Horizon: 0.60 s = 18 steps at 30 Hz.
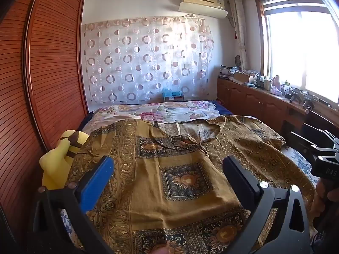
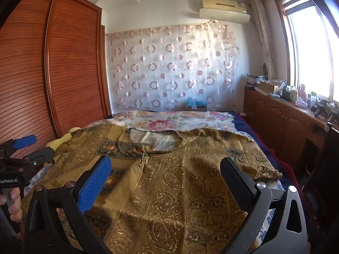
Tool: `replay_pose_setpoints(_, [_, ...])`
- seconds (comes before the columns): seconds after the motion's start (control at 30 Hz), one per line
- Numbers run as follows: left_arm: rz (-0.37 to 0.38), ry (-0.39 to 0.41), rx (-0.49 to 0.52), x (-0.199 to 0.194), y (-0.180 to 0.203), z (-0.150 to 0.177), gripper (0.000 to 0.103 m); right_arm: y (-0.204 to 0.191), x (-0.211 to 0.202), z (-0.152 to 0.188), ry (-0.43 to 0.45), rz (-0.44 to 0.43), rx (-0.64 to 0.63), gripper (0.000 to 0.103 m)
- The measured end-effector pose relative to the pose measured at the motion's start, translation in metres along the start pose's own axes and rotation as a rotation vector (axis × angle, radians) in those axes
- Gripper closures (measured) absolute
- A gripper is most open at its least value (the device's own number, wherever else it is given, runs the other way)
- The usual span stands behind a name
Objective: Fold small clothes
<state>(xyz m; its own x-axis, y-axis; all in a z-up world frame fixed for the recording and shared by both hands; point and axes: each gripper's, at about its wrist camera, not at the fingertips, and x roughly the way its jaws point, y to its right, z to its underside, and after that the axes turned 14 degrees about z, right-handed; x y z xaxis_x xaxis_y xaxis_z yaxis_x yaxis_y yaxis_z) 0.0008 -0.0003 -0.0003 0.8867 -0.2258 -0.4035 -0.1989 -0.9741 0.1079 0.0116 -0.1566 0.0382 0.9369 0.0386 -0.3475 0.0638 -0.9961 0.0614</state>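
Both grippers hang above the near part of the garment with their jaws spread wide and nothing between the pads. From the left wrist view, the left gripper (image 1: 168, 176) sits over a sunflower square printed on the ochre patterned garment (image 1: 173, 160), clear of the cloth. From the right wrist view, the right gripper (image 2: 166, 176) is over the garment's scrollwork band, likewise not touching. The garment lies spread flat on the bed (image 2: 243, 118), its neckline (image 2: 156, 141) on the far side from the grippers and one sleeve (image 2: 260, 165) reaching toward the bed's window-side edge. A yellow cloth (image 1: 57, 160) lies against the garment's wardrobe-side edge, partly under it. Beyond the neckline, a floral sheet (image 1: 169, 111) covers the rest of the bed.
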Motion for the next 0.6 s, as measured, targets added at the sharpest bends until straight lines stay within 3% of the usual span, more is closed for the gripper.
replay_pose_setpoints(0.6, [0.006,0.008,0.011,0.0000,0.0043,-0.0015,0.000,0.0012,-0.0011,0.0006,0.002,0.000,0.001,0.000])
